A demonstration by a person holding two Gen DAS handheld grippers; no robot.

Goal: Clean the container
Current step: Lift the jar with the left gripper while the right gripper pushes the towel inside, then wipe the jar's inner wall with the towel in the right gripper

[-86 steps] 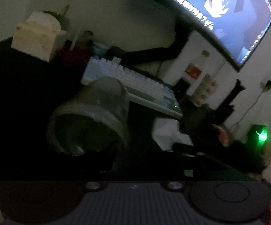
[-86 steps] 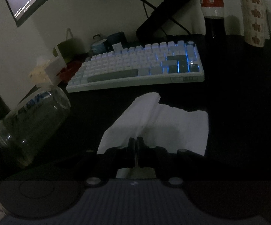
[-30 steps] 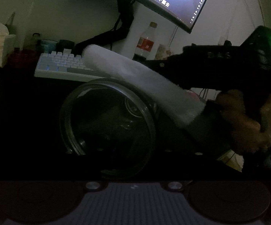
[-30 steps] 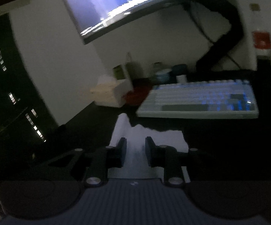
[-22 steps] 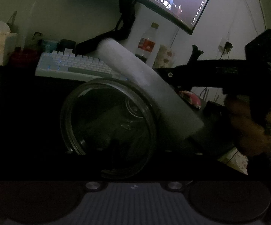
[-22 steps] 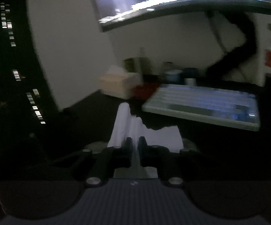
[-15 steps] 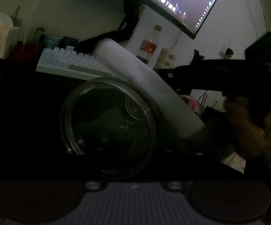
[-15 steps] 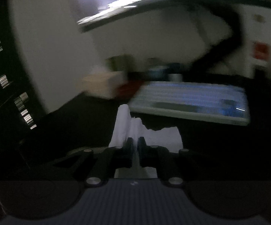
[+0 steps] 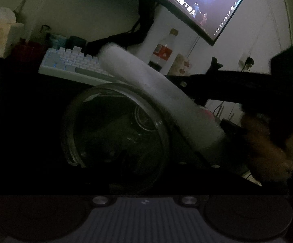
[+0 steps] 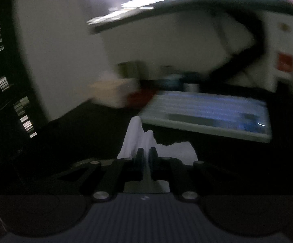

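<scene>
The right gripper [image 10: 146, 155] had just closed its 2 jaws on the white paper tissue [image 10: 135, 137], so wiping could likely begin. The clear glass jar [image 9: 116, 135] lay in the left gripper, whose own fingers were too dark to read. Its mouth faced the near side, its long axis running toward the far white keyboard [image 9: 73, 66], with the tissue against its right rim.

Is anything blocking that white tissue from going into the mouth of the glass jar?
Nothing visible does. The tissue, pinched in the right gripper, lies across the upper right rim of the jar, whose open mouth faces the camera.
</scene>
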